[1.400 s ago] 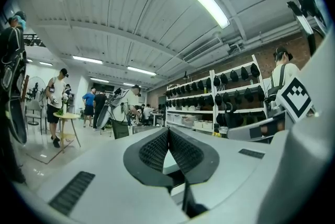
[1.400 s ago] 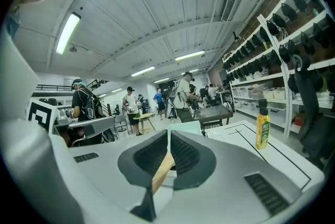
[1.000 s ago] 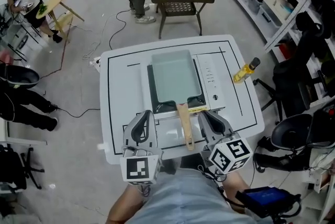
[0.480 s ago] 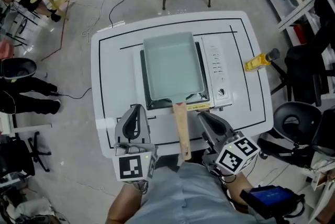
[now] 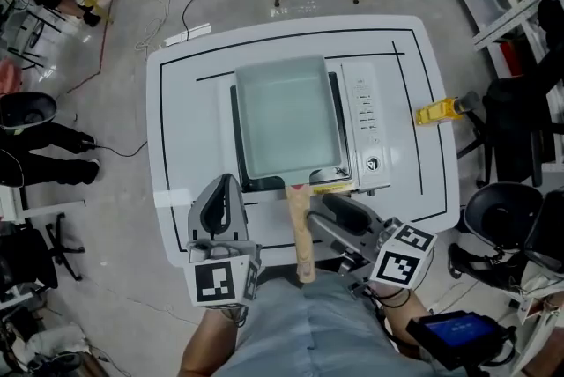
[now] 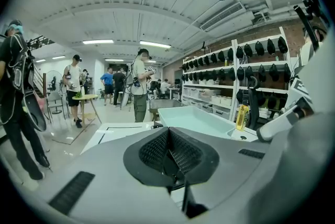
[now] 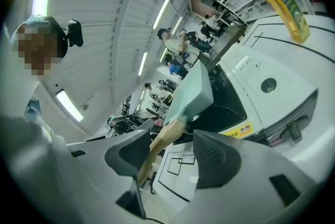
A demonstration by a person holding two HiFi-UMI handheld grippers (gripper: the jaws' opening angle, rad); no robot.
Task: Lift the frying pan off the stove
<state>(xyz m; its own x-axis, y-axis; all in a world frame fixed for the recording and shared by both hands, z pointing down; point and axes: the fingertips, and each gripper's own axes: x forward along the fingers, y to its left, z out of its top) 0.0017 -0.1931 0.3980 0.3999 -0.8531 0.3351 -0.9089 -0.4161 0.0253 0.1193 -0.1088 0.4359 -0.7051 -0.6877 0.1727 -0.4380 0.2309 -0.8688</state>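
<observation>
Right gripper view shows the right hand-held gripper with its jaws opening. The light wooden handle runs up between them, close against the left-hand pad, and neither pad presses on it, so nothing is held yet. Beyond the jaws the handle joins the pale-green rectangular frying pan, which sits on the dark top of the white tabletop stove. A yellow bottle lies further off on the white desk, well clear of the pan.

The left hand-held gripper has its jaws together on nothing. In the head view it points up the desk to the left of the handle and apart from it.

The step in hand looks like taking hold of the handle. To do it well, I would centre the handle between the two pads before closing, since it now sits off to one side and a lopsided bite could twist the pan. Gripping further up, nearer the pan, should cut the leverage of the pan's weight; a hold at the free end would probably let the far edge droop. The jaws should close squarely across the flat faces of the handle. The lift is best taken straight up until the base clears the stove top, keeping the pan level, and only then drawn away.
</observation>
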